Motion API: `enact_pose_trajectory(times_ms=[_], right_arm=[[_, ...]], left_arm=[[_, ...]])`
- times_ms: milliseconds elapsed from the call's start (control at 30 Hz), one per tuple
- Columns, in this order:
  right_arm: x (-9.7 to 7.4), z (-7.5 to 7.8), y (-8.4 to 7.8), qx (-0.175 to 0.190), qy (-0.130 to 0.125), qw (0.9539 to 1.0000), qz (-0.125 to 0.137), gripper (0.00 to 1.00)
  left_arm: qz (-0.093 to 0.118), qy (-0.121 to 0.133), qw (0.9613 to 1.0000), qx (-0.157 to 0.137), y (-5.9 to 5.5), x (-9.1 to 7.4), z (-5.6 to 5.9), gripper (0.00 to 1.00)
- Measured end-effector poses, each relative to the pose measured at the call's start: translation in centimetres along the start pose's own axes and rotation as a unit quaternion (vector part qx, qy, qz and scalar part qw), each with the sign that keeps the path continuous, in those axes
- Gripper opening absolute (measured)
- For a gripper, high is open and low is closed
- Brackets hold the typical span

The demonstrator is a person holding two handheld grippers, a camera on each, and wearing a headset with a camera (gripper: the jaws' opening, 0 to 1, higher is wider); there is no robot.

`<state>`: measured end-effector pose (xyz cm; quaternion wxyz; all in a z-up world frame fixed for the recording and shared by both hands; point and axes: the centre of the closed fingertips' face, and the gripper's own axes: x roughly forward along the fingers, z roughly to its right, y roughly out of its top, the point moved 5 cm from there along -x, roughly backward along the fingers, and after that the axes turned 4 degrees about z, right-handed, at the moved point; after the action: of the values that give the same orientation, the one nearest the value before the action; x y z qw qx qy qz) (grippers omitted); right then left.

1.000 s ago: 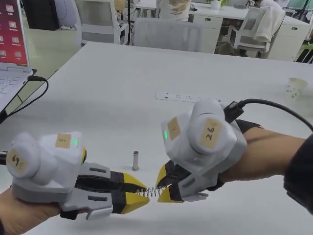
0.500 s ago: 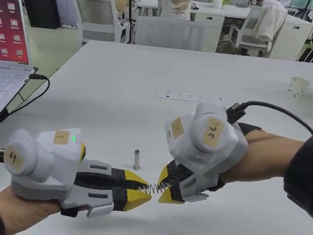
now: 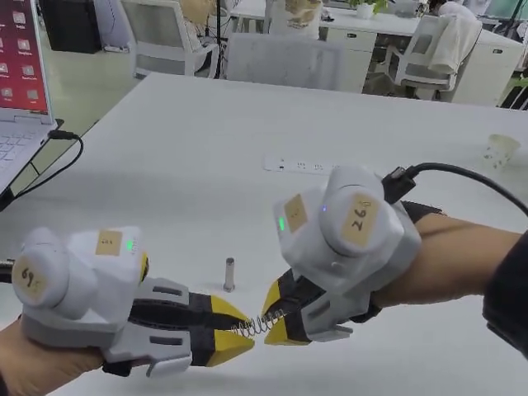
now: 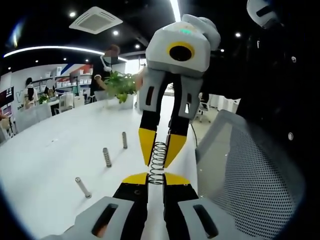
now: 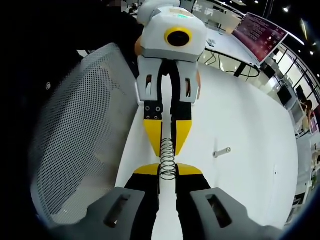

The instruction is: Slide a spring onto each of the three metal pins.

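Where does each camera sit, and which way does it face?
Head view: on the headset, looking forward and down at the table; shows the forearms, left gripper and right gripper.
Left gripper view: on the left gripper, looking along its own fingers at the right gripper opposite.
Right gripper view: on the right gripper, facing the left gripper, with a laptop beyond.
Shared: all three show the spring pinched between the grippers; the two gripper views face each other.
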<state>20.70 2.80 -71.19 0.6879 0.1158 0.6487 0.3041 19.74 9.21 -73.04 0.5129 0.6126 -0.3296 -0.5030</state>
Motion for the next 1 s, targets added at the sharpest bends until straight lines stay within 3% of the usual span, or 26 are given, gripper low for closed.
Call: enact_pose_trajectory(times_ms=[233,1000], right_arm=[[-0.4,0.0,0.9,-0.001,0.003,1.0,0.008,0.09],[-0.4,0.0,2.2,-0.004,0.009,0.9999,0.002,0.08]], left_arm=[[-0.001,-0.001,1.0,0.003,0.0,0.0,0.0,0.03],[-0.003,0.0,1.0,0.004,-0.2,0.0,-0.1,0.03]])
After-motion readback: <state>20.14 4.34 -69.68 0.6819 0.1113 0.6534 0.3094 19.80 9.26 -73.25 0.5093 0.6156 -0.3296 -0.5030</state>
